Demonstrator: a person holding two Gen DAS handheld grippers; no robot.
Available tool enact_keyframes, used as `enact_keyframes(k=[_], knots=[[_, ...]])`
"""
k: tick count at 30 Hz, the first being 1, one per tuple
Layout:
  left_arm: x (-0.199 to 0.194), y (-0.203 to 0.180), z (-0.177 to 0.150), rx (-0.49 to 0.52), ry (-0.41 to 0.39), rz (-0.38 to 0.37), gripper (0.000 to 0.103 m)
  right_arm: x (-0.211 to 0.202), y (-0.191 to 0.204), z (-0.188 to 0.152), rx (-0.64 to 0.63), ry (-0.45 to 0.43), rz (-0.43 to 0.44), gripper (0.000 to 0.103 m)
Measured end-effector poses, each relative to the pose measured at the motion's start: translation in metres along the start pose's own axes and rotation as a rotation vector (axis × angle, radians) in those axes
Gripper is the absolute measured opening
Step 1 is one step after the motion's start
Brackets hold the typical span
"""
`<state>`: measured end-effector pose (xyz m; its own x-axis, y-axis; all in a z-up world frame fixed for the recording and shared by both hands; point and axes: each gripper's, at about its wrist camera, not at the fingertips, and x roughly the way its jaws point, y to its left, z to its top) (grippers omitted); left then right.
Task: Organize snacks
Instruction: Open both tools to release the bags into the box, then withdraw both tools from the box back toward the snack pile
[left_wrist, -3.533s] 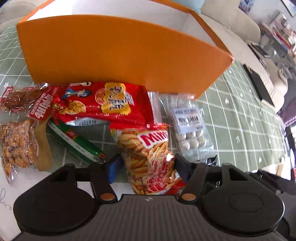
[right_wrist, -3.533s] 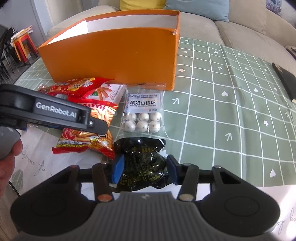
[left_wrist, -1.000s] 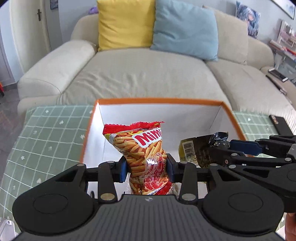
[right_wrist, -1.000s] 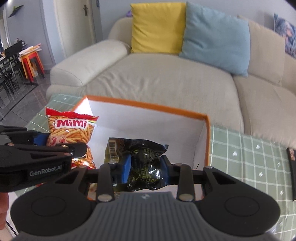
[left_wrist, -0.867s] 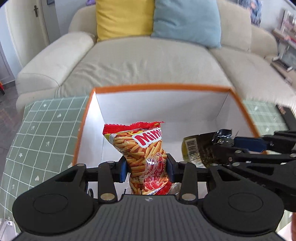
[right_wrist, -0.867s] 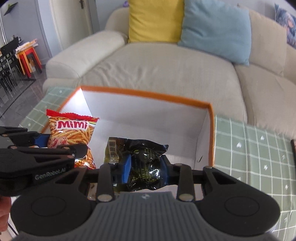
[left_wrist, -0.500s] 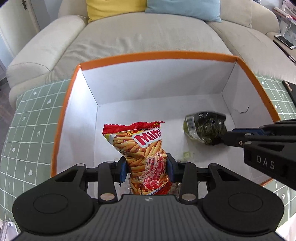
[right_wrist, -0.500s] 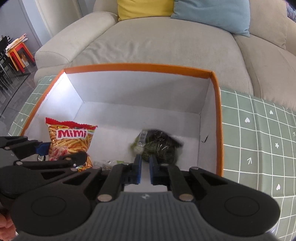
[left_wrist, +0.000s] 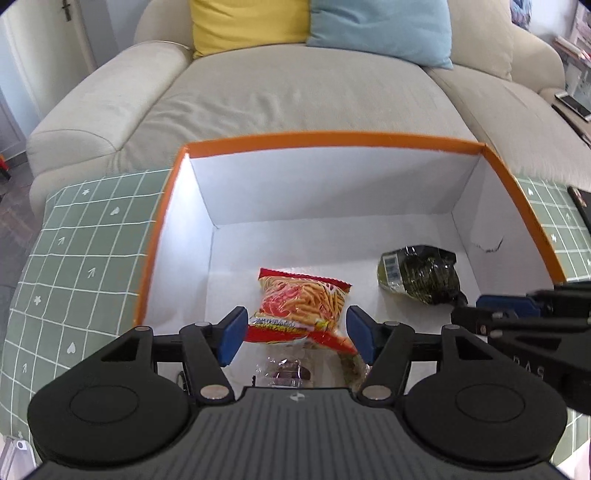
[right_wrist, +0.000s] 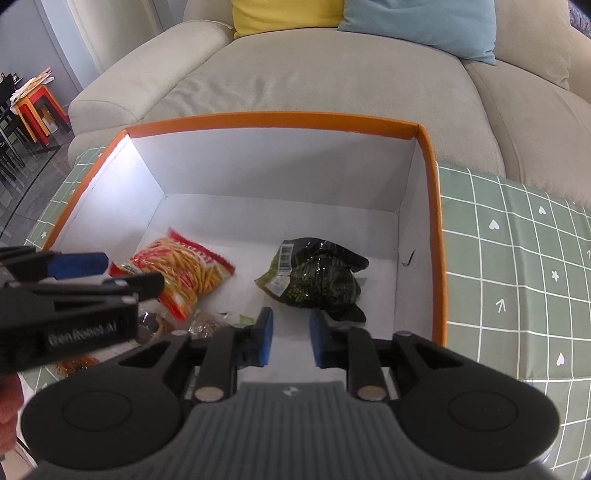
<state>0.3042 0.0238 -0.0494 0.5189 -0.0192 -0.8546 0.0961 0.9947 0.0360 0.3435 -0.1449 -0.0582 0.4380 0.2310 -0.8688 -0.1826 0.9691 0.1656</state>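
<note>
An orange box (left_wrist: 332, 141) with a white inside stands on the table; it also shows in the right wrist view (right_wrist: 280, 119). A red Mimi stick-snack bag (left_wrist: 301, 301) lies on the box floor, also seen in the right wrist view (right_wrist: 184, 267). A dark green packet (left_wrist: 419, 275) lies to its right, in the right wrist view too (right_wrist: 317, 278). My left gripper (left_wrist: 295, 332) is open and empty above the Mimi bag. My right gripper (right_wrist: 290, 338) is open and empty, just near of the dark packet.
A few other wrapped snacks (right_wrist: 207, 323) lie at the box's near edge, partly hidden. A green checked tablecloth (right_wrist: 517, 277) covers the table. A beige sofa (left_wrist: 295, 92) with yellow and blue cushions stands behind the box. A dark flat object (left_wrist: 581, 205) lies at the far right.
My left gripper has opened and the Mimi bag has dropped flat onto the box floor. The right gripper, which let go of the dark packet earlier, has opened wider.
</note>
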Motion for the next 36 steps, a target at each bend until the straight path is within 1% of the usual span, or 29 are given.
enact_keyframes(k=[4,6,7,12,17,21,23,26,28,31,34,36], knots=[[-0.013,-0.001,-0.001,-0.002,-0.046,0.031,0.072,-0.004,0.002,-0.003,-0.006,-0.009,0.004,0.02],[-0.021,-0.003,-0.002,0.009,-0.069,0.049,0.072,-0.007,0.004,-0.004,-0.011,-0.017,0.001,0.023],[-0.026,-0.005,-0.002,0.016,-0.082,0.055,0.072,-0.01,0.005,-0.005,-0.017,-0.023,-0.003,0.029],[-0.054,-0.009,-0.008,0.024,-0.154,0.065,0.073,-0.032,0.014,-0.011,-0.049,-0.087,-0.013,0.034],[-0.085,-0.012,-0.021,0.023,-0.227,0.052,0.074,-0.063,0.016,-0.023,-0.048,-0.175,-0.02,0.038],[-0.106,-0.016,-0.036,0.034,-0.273,0.047,0.075,-0.086,0.017,-0.038,-0.035,-0.241,-0.019,0.041],[-0.113,-0.017,-0.045,0.028,-0.29,0.043,0.075,-0.098,0.018,-0.047,-0.032,-0.275,-0.022,0.046],[-0.123,-0.016,-0.061,0.013,-0.314,0.038,0.075,-0.115,0.021,-0.063,-0.042,-0.329,-0.029,0.048],[-0.127,-0.015,-0.07,0.006,-0.322,0.035,0.075,-0.123,0.024,-0.075,-0.059,-0.362,-0.043,0.049],[-0.132,-0.013,-0.083,0.002,-0.326,0.038,0.075,-0.132,0.031,-0.094,-0.092,-0.394,-0.054,0.053],[-0.135,-0.011,-0.097,-0.001,-0.331,0.039,0.075,-0.138,0.035,-0.11,-0.111,-0.416,-0.062,0.053],[-0.136,-0.008,-0.107,-0.008,-0.329,0.034,0.075,-0.139,0.036,-0.122,-0.102,-0.428,-0.078,0.053]])
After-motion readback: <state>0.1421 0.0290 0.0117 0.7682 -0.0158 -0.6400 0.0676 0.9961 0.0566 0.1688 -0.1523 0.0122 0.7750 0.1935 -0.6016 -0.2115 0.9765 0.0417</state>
